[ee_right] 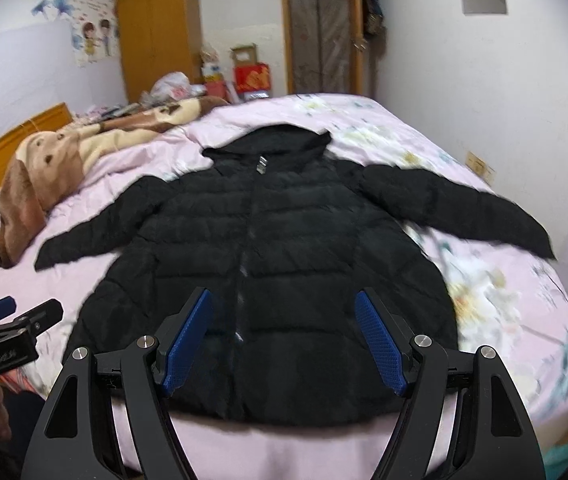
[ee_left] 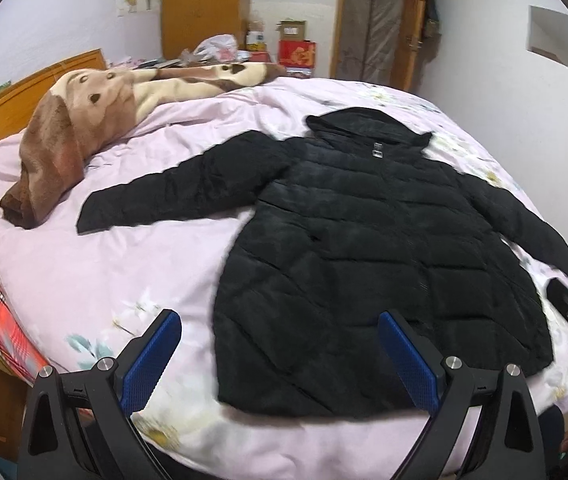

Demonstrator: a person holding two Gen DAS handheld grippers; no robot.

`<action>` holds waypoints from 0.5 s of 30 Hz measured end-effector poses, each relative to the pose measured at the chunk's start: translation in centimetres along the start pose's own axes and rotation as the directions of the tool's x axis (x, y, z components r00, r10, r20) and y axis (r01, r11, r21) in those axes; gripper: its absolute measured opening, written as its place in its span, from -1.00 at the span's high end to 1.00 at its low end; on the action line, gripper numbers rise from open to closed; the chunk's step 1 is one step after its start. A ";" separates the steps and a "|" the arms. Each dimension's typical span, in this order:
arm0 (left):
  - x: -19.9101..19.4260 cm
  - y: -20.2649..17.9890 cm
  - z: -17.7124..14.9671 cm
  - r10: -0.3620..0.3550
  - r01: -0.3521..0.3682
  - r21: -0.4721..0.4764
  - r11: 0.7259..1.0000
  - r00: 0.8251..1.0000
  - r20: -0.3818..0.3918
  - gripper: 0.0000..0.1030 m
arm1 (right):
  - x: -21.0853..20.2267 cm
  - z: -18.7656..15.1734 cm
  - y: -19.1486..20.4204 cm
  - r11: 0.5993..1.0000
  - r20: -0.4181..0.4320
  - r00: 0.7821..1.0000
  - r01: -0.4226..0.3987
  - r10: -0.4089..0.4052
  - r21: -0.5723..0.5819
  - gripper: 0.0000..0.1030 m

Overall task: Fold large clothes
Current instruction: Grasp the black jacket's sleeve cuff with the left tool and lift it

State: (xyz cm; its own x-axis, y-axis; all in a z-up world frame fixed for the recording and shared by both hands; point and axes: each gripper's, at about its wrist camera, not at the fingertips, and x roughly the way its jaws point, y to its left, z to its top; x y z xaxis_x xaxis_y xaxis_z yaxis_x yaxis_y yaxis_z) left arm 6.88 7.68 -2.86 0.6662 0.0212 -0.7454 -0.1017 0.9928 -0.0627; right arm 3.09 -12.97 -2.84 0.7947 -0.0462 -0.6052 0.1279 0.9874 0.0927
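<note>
On the bed (ee_left: 84,280), over a pale pink floral quilt (ee_right: 483,280), a black puffer jacket (ee_left: 363,248) lies flat and front-up, its hood toward the far wall and both sleeves spread out to the sides. Its hem sits near the bed's near edge. Just above that hem, the left tool (ee_left: 280,364) hovers with its blue pads (ee_left: 152,360) spread wide and gripping nothing, one pad over the quilt and the other over the jacket's lower left part. Beside it, the right tool (ee_right: 284,344) is likewise wide apart and empty, both pads over the jacket's lower front, either side of the zipper. Toward the headboard (ee_left: 12,96), a brown and cream blanket (ee_left: 68,128) lies bunched, apart from the left sleeve. Behind the bed stand a wooden wardrobe (ee_right: 156,32), some boxes (ee_right: 252,72) and a door (ee_right: 319,28).
</note>
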 end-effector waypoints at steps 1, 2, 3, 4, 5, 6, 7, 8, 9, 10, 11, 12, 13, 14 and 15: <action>0.9 1.6 0.7 -0.005 0.004 -0.042 0.999 1.000 -0.013 -0.94 | 0.5 0.4 0.5 1.000 0.015 1.000 -0.016 0.017 -0.021 -0.44; 1.6 3.0 1.3 -0.021 0.020 -0.086 0.996 1.000 -0.019 -0.94 | 1.0 0.7 0.9 0.999 0.019 0.999 -0.033 0.034 -0.033 -0.44; 2.4 4.5 1.8 -0.044 0.040 -0.133 0.990 0.999 -0.023 -0.94 | 1.8 1.1 1.4 0.998 0.020 0.998 -0.057 0.058 -0.041 -0.44; 3.2 6.0 2.4 -0.058 0.053 -0.174 0.983 0.998 -0.022 -0.94 | 2.5 1.6 1.8 0.996 0.019 0.997 -0.072 0.073 -0.049 -0.44; 4.0 7.5 3.0 -0.068 0.065 -0.202 0.977 0.998 -0.009 -0.99 | 3.2 2.0 2.3 0.995 0.015 0.996 -0.083 0.084 -0.058 -0.44; 4.8 8.7 3.4 -0.086 0.082 -0.221 0.972 0.996 -0.009 -0.99 | 4.0 2.6 2.8 0.993 0.016 0.995 -0.095 0.097 -0.068 -0.44; 5.8 10.1 3.8 -0.096 0.086 -0.249 0.965 0.995 -0.029 -0.99 | 4.5 3.0 3.2 0.992 0.026 0.994 -0.103 0.106 -0.078 -0.44; 6.9 11.8 4.3 -0.103 0.088 -0.278 0.957 0.994 -0.039 -0.99 | 5.2 3.5 3.8 0.989 0.036 0.993 -0.111 0.115 -0.094 -0.44; 7.8 13.1 4.7 -0.102 0.085 -0.296 0.951 0.994 -0.043 -0.99 | 5.8 3.9 4.3 0.987 0.034 0.992 -0.121 0.125 -0.105 -0.44; 8.3 14.0 4.8 -0.089 0.070 -0.306 0.950 0.995 -0.048 -0.99 | 6.7 4.5 4.9 0.983 0.023 0.989 -0.145 0.149 -0.114 -0.44; 9.1 15.5 5.2 -0.070 0.051 -0.326 0.944 0.996 -0.046 -0.99 | 7.4 5.0 5.3 0.979 0.010 0.986 -0.166 0.169 -0.119 -0.44; 9.8 16.8 5.4 -0.063 0.043 -0.348 0.936 0.997 -0.048 -0.99 | 8.2 5.4 5.7 0.975 -0.005 0.983 -0.185 0.186 -0.122 -0.44; 10.6 18.1 5.8 -0.053 0.028 -0.376 0.926 0.997 -0.057 -0.99 | 9.0 5.8 6.2 0.972 -0.019 0.980 -0.198 0.197 -0.127 -0.44; 11.4 19.4 6.0 -0.042 0.013 -0.400 0.917 0.997 -0.063 -0.99 | 9.8 6.1 6.8 0.969 -0.028 0.979 -0.204 0.202 -0.137 -0.44; 12.4 20.8 6.3 -0.032 -0.001 -0.426 0.905 0.997 -0.071 -0.99 | 10.6 6.5 7.5 0.965 -0.036 0.977 -0.215 0.212 -0.151 -0.44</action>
State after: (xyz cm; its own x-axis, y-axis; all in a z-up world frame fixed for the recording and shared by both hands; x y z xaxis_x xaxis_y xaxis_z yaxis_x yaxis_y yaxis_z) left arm 17.69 29.31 -9.16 0.6151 -0.0195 -0.7882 -0.4074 0.8480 -0.3389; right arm 16.30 -7.02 -3.43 0.7819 0.1700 -0.5997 -0.1375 0.9854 0.1001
